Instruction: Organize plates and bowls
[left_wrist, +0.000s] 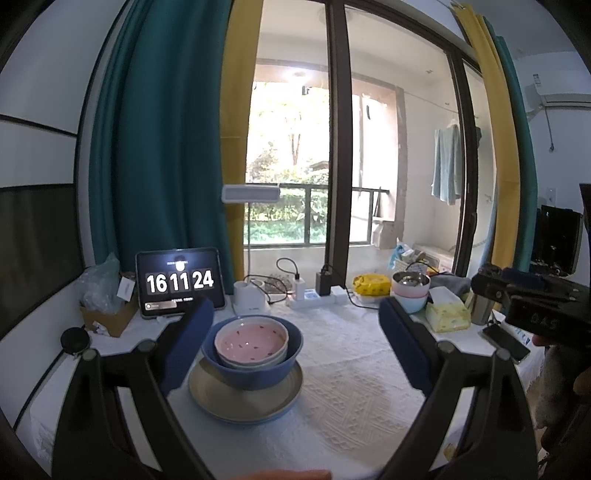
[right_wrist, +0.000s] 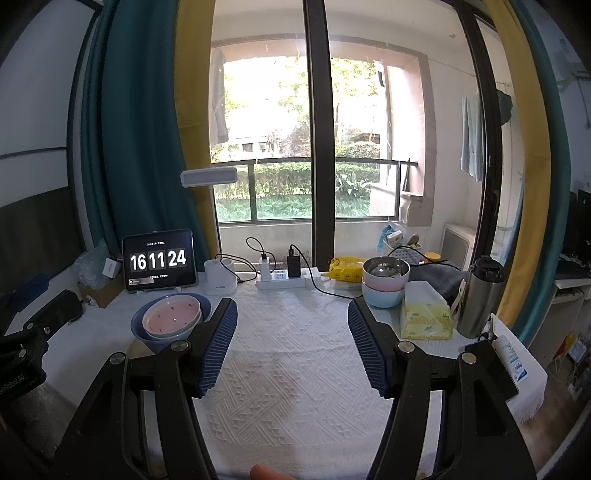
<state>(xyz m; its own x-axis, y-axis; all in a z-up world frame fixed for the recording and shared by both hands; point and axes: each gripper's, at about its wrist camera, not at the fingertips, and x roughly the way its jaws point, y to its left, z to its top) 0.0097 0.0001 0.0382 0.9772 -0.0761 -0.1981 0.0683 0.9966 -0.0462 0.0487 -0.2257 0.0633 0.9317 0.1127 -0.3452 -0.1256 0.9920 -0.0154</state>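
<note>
A pink speckled bowl (left_wrist: 251, 341) nests in a white bowl inside a larger blue bowl (left_wrist: 255, 373), and the stack stands on a beige plate (left_wrist: 243, 400) over a blue one. My left gripper (left_wrist: 297, 317) is open, its left finger just beside the stack, nothing between the jaws. In the right wrist view the same stack (right_wrist: 170, 321) lies to the left of my right gripper (right_wrist: 291, 314), which is open over bare tablecloth. Another bowl stack, steel on pink on light blue (right_wrist: 384, 282), stands at the back right.
On the white tablecloth (right_wrist: 295, 369) stand a tablet clock (right_wrist: 159, 262), a desk lamp base (right_wrist: 219, 277), a power strip with chargers (right_wrist: 284, 277), a tissue box (right_wrist: 424, 314), a steel flask (right_wrist: 480, 295) and a phone (left_wrist: 506, 341). A cardboard box (left_wrist: 107, 314) sits back left.
</note>
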